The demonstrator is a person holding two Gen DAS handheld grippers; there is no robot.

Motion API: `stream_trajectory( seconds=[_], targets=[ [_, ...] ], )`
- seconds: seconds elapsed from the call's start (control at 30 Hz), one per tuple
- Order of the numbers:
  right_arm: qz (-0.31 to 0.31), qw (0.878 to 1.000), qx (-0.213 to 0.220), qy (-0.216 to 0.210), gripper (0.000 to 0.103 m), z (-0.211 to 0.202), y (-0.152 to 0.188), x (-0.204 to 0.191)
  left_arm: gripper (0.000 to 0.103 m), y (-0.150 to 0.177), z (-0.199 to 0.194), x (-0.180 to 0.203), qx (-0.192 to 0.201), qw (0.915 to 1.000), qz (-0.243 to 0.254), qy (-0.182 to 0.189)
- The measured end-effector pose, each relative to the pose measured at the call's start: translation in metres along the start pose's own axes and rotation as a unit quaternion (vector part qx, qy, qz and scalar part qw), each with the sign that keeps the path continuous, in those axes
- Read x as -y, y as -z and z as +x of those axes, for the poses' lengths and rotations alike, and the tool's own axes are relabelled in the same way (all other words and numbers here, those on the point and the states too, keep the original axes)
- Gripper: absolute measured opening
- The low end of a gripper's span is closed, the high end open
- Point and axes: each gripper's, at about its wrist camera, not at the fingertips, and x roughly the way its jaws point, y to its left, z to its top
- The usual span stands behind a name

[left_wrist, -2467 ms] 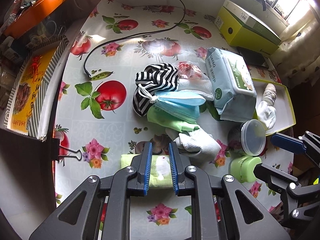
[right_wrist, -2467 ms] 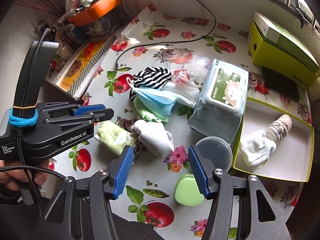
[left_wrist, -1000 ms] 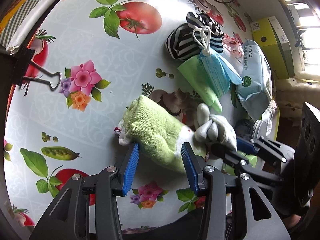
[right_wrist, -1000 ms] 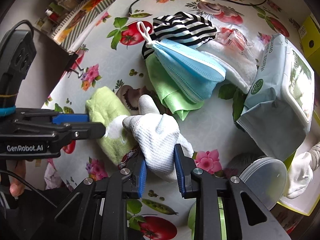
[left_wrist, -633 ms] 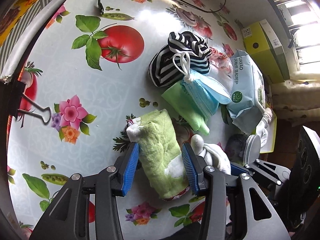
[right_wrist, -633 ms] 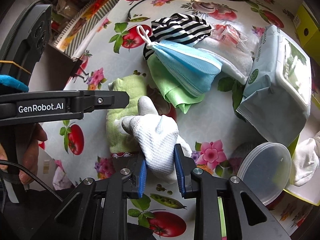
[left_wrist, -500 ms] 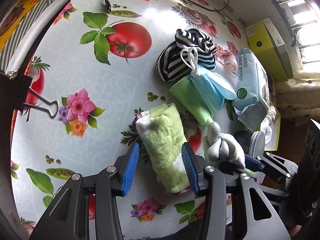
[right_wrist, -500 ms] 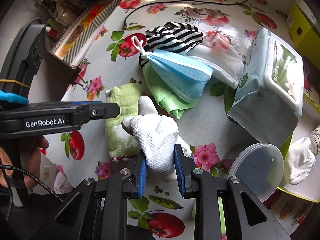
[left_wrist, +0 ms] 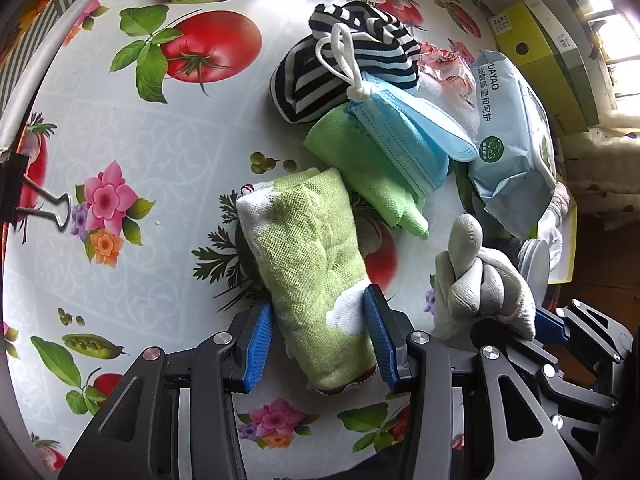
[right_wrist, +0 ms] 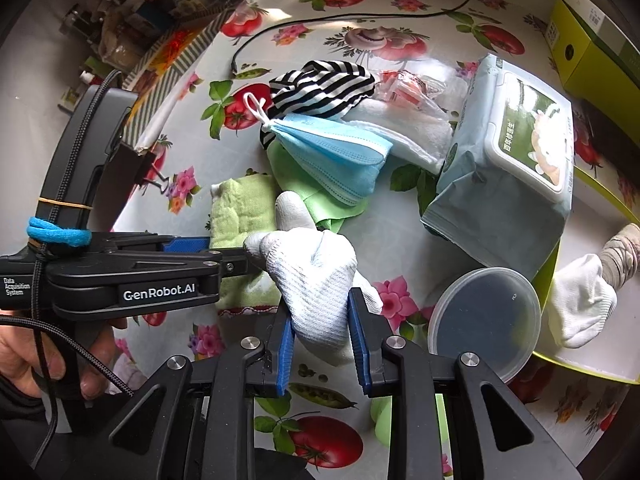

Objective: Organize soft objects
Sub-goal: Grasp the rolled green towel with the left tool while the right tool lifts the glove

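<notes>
Towel roll (left_wrist: 310, 264) lengthwise between left tongs (left_wrist: 318, 336), gripped, glove (right_wrist: 316, 276) fingers forward, clamped in right tongs (right_wrist: 322, 344).

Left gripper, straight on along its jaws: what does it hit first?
The green towel, already between the left gripper's jaws; whether they pinch it is unclear. Pointing steeply down, it would likely press the towel into the tablecloth, though depth is hard to judge.

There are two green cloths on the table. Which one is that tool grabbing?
The left tool grips the rolled, pale green towel with white patches. The other, a smoother, brighter green cloth, lies untouched under the blue face mask.
</notes>
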Motion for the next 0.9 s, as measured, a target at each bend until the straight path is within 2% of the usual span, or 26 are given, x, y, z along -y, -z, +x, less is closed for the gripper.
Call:
stream_trajectory(
  seconds=[0.07, 0.2, 0.37, 0.67, 0.9],
  targets=[
    [0.002, 1.0, 0.003, 0.002, 0.024, -0.003, 0.001, 0.001, 0.044, -0.001, 0.001, 0.006, 0.006, 0.9998, 0.015, -0.013],
    [0.005, 1.0, 0.008, 0.006, 0.024, -0.006, 0.001, 0.001, 0.031, 0.0, -0.001, 0.016, 0.021, 0.9984, 0.044, -0.029],
    [0.004, 1.0, 0.016, 0.007, 0.024, -0.011, 0.001, 0.0, 0.022, 0.0, -0.011, 0.023, 0.042, 0.9964, 0.057, -0.048],
    [0.006, 1.0, 0.03, 0.006, 0.024, -0.019, 0.002, 0.0, 0.021, 0.007, -0.037, 0.018, 0.076, 0.9931, 0.061, -0.064],
    [0.019, 0.999, 0.048, 0.007, 0.024, -0.032, 0.002, 0.007, 0.02, 0.003, -0.051, -0.001, 0.091, 0.9931, 0.053, -0.052]
  ],
)
